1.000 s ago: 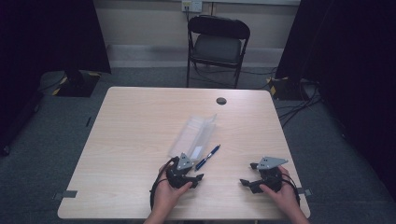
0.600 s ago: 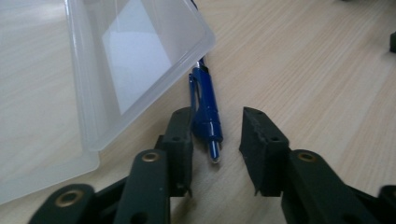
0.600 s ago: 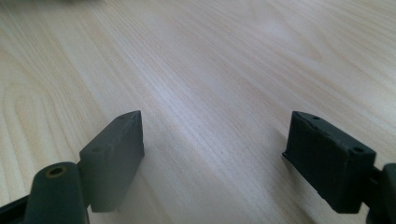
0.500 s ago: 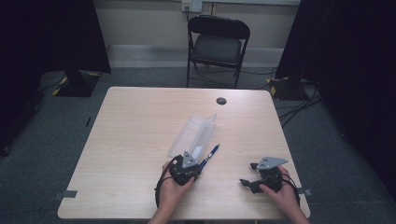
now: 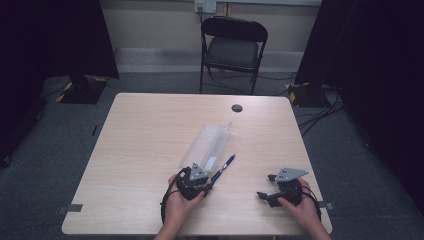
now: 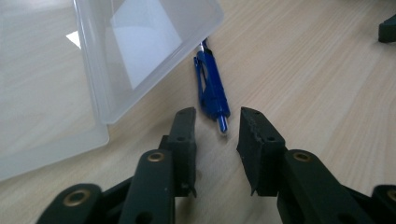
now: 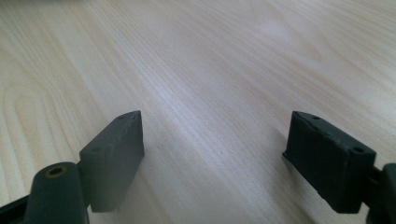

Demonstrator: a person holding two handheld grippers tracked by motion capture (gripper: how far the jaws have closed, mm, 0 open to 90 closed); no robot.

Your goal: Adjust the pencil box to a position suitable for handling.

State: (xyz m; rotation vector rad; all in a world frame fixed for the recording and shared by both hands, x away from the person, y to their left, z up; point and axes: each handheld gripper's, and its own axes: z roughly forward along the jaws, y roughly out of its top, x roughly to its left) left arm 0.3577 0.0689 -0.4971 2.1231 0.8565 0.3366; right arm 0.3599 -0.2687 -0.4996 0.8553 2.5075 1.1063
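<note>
Tabletop (image 5: 150,135): pale wood grain, carrying all items noted below.

Clear plastic case (image 5: 207,145): lies open near the middle of the tabletop, long axis running diagonally. In the left gripper view the case (image 6: 116,51) sits ahead and to the left of the jaws, apart from them.

Left claw (image 5: 200,187): held low over the near part of the tabletop, at the near end of the case. In its own view the left claw (image 6: 217,128) stands released, with a moderate gap between the jaws; the jaws have just been opening after a closing stroke. Neither pad presses on anything.

Right claw (image 5: 265,192): held over bare tabletop, well apart from the case. In its own view the right claw (image 7: 212,140) stands wide and released, with only wood between the jaws.

Blue pen (image 5: 223,168): lies flat on the tabletop just beside the case's right edge. In the left gripper view the pen (image 6: 211,88) points towards the claw, its tip just ahead of the gap between the jaws, roughly centred and untouched.
</note>
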